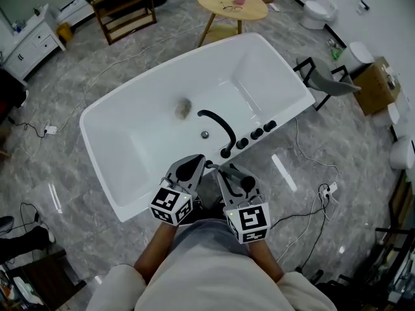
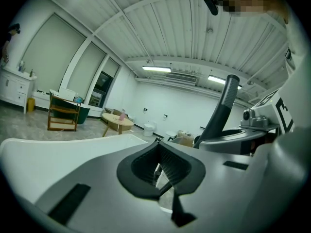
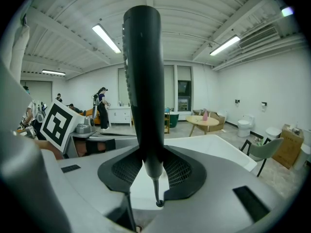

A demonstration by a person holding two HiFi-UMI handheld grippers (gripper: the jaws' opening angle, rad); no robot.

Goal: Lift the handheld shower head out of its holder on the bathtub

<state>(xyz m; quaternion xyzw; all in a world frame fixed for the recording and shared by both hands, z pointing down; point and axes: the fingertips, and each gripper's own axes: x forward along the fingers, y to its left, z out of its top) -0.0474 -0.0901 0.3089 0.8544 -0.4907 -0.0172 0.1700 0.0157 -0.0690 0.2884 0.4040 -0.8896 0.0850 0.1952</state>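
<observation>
Shower head [image 1: 247,184] shows low centre in the head view, clamped in the right gripper [image 1: 235,173] by the bathtub's [image 1: 130,144] near rim, with the left gripper [image 1: 189,167] just beside. Left gripper view: fingers pressed together, empty. Right gripper view: fingers pinch the upright black handle at mid-frame.

Black faucet [image 1: 222,127] over open bathtub [image 1: 139,144] basin

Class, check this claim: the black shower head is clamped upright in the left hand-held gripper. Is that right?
No. The shower head is clamped upright in the right hand-held gripper, not the left. The right gripper view shows it between those jaws; the left hand-held gripper is shut on nothing.
</observation>
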